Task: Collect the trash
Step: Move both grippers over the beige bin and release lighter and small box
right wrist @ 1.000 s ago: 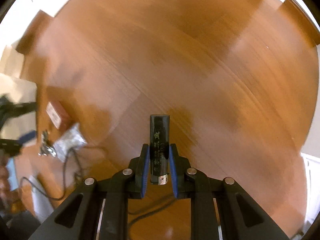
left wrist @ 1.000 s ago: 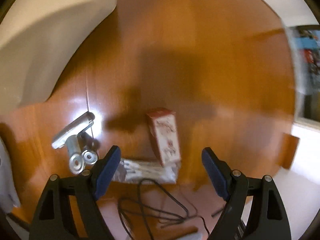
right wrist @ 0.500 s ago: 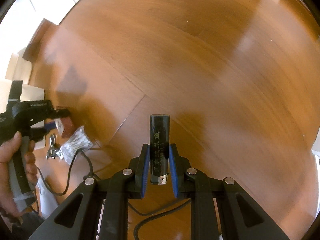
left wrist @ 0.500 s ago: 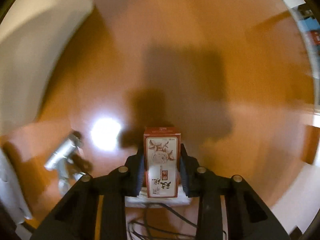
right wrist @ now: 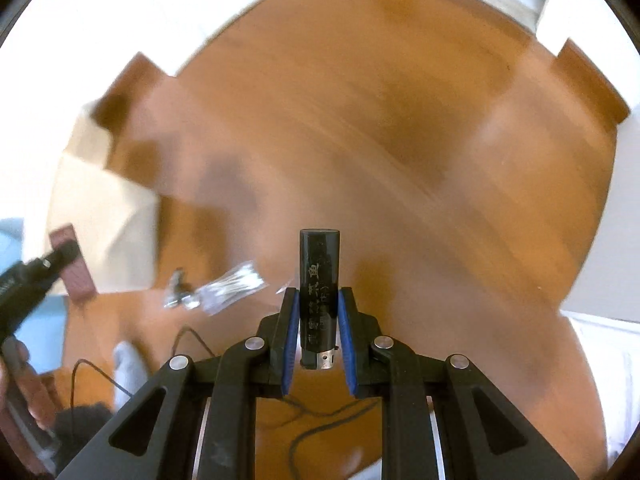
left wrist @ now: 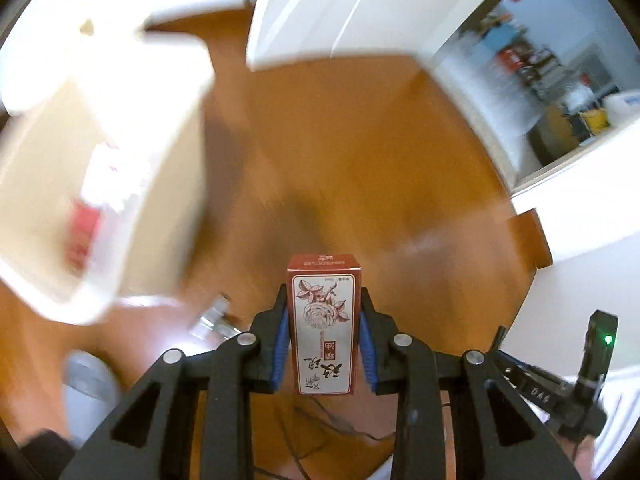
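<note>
The wooden floor (left wrist: 360, 168) fills most of both views, blurred in each. The left wrist view alone shows, at upper left, a large pale open bin (left wrist: 132, 168) with red and white blurs inside, white cabinet fronts (left wrist: 320, 12) along the top, and at upper right a doorway (left wrist: 552, 80) onto a cluttered room; in the right wrist view the same bin is only a cream corner (right wrist: 104, 216) at middle left. The right wrist view alone shows, left of centre on the floor, a clear bag of cotton swabs (right wrist: 232, 286) just beside a small metal fitting (right wrist: 178, 292), with a thin black cable (right wrist: 192, 344) looping below them. The left gripper (left wrist: 323, 334) pinches a red and white carton with a rose print (left wrist: 323, 324) upright between its blue pads at lower centre; its jaws have just been closing onto this carton. The right gripper (right wrist: 318, 328) is clamped on a dark cylindrical lighter (right wrist: 319, 292) with pale characters, its metal end toward the camera. At the right wrist view's left edge the carton's dull red side (right wrist: 74, 264) shows in the other gripper, a hand (right wrist: 16, 384) below it.
</note>
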Available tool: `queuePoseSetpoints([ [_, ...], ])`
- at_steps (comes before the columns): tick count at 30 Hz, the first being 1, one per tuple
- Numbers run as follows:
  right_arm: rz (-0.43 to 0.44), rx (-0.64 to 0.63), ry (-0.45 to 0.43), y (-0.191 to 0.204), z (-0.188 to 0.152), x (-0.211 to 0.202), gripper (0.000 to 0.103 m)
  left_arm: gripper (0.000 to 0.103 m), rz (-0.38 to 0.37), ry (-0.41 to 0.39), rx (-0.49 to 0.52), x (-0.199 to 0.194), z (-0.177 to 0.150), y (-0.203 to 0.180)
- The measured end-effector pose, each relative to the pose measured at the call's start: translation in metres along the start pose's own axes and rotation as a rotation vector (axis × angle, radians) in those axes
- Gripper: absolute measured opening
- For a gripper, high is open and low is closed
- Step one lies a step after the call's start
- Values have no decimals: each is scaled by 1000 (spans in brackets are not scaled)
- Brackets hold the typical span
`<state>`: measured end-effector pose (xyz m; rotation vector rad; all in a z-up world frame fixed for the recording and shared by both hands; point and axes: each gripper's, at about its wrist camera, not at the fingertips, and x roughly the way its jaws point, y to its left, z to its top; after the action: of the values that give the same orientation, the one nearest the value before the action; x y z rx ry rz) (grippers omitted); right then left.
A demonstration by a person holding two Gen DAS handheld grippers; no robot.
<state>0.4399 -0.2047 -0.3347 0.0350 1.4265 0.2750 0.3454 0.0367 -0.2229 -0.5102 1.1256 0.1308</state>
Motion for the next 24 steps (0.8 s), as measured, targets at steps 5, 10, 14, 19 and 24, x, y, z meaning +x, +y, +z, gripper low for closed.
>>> queuePoseSetpoints([
  [5,65,-27,-55,49,-27,-88,20,29,96,-94,61,-99,31,41],
  [10,154,-73,-63,111,-68,-131,20,29,186,-100,104,-109,69,97],
  [14,227,-57,-58,156,-93,-131,20,31,192,-60,158,-83,76,113],
  [19,250,-90,-72,210,-94,-125,20,81,287,-87,251,-106,77,118],
  [24,278,-118,-100,271,-70,-119,20,81,351,-149,280,-151,65,142],
])
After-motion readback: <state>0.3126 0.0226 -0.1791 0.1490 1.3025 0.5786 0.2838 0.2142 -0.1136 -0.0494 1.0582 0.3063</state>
